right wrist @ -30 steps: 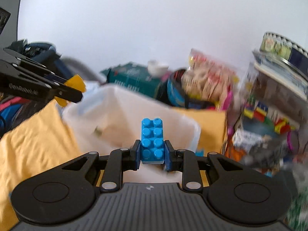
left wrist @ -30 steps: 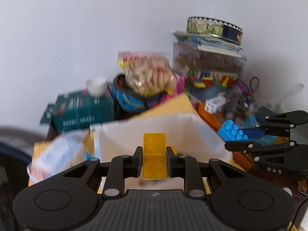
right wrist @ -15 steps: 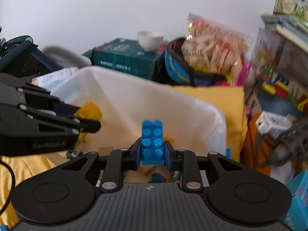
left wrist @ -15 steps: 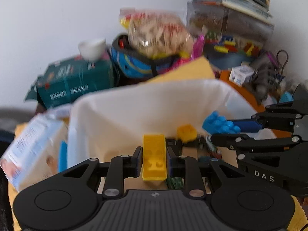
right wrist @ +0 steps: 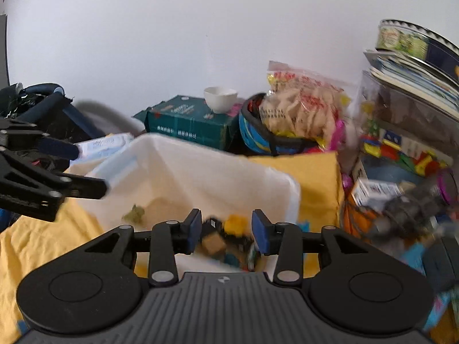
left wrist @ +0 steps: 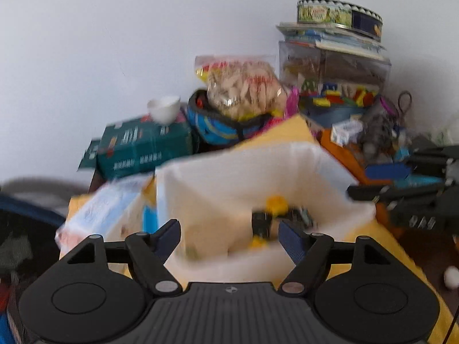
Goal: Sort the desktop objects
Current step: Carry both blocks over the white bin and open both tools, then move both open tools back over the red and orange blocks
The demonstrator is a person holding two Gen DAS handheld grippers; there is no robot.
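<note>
Left wrist view: the left gripper point(left wrist: 229, 233) is hanging over the white bin point(left wrist: 312, 154), its jaws opening with nothing between them. Small toys, blurred, are lying on the bin floor, a yellow block point(left wrist: 276, 205) among them.

Right wrist view: the right gripper point(right wrist: 226, 230) is also spreading its jaws, empty, above the toys in the same bin point(right wrist: 289, 189). This looks like the drop-off step; next, each gripper probably needs to fetch another loose item from the desk clutter.
</note>
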